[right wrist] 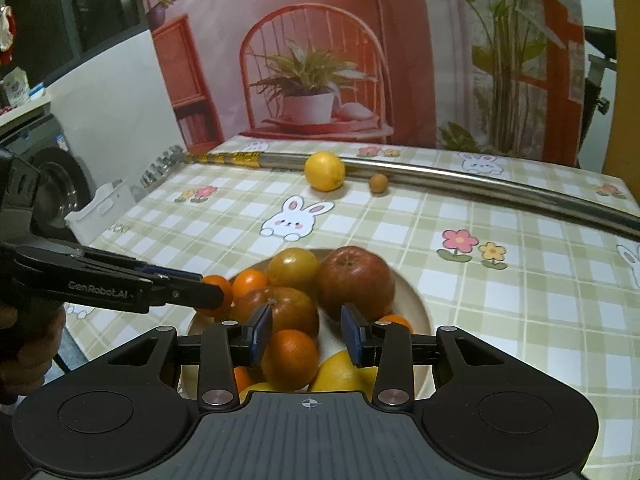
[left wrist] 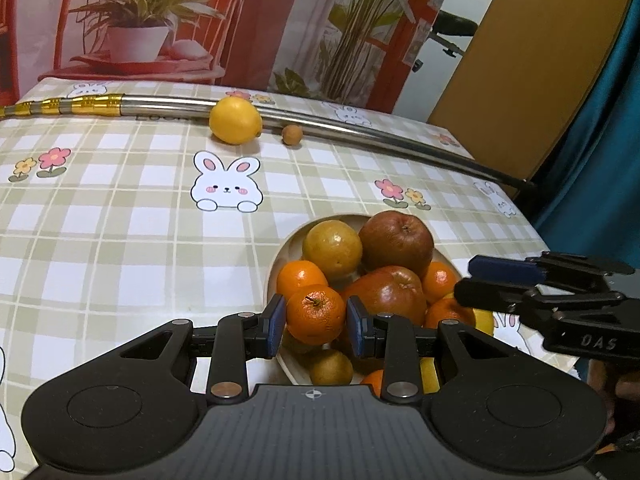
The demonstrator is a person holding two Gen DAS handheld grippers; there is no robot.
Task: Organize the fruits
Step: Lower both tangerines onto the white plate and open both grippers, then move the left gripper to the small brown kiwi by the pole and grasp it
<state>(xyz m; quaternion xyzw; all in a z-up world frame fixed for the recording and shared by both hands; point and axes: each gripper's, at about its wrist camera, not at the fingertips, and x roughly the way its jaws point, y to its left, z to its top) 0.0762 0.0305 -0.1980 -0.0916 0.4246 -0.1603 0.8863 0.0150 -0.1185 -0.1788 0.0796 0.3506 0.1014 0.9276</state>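
Your left gripper point(left wrist: 316, 322) clamps a mandarin point(left wrist: 315, 314) at its equator; your right gripper point(right wrist: 306, 338) is closed empty above the bowl point(right wrist: 420, 312). Soft, light: squeeze gently.

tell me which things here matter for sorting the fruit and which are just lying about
For the job: tangerine in the left gripper, bowl of fruit, lemon, small brown fruit.
Just lying about: metal pole, rabbit tablecloth, printed backdrop.
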